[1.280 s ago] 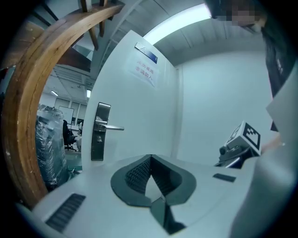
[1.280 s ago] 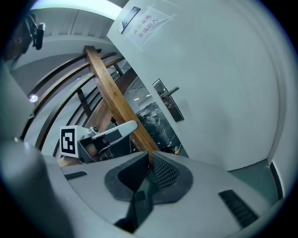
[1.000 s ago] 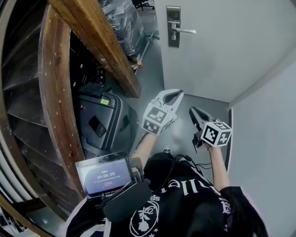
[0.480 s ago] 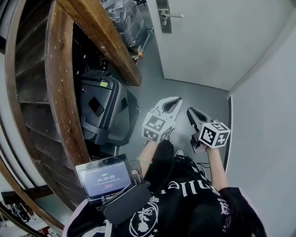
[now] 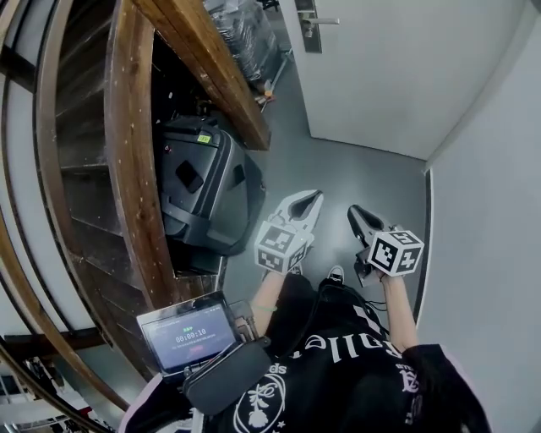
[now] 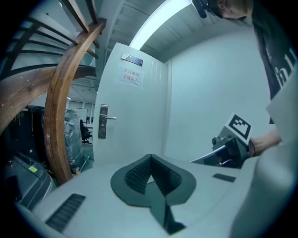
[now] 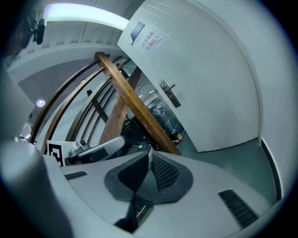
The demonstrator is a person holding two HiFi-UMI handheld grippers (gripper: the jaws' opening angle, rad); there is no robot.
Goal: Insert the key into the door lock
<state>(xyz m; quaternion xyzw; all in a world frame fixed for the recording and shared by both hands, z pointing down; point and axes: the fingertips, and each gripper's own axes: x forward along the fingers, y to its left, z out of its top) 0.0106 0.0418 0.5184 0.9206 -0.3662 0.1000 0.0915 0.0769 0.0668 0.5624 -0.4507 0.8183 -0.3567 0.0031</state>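
The white door point(image 5: 397, 68) stands ahead at the top of the head view, its metal lock plate and lever handle point(image 5: 308, 21) at the door's left edge. The same lock point(image 6: 102, 122) shows far off in the left gripper view, and again point(image 7: 168, 95) in the right gripper view. My left gripper point(image 5: 311, 200) and right gripper point(image 5: 356, 213) are held side by side over the grey floor, well short of the door. Both have their jaws together. A thin pale sliver sits between the right pads point(image 7: 160, 171); I cannot tell what it is. No key is plainly visible.
A curved wooden stair stringer point(image 5: 211, 68) and rail run along the left. Beneath them stands a black hard case point(image 5: 203, 190), with plastic-wrapped goods point(image 5: 245, 30) further back. A white wall point(image 5: 490, 211) closes the right side. A small screen point(image 5: 188, 337) hangs at the person's chest.
Both grippers have been carried forward together along the passage toward the door, still shut. The black case and stair rail have shifted right and closer in the head view.
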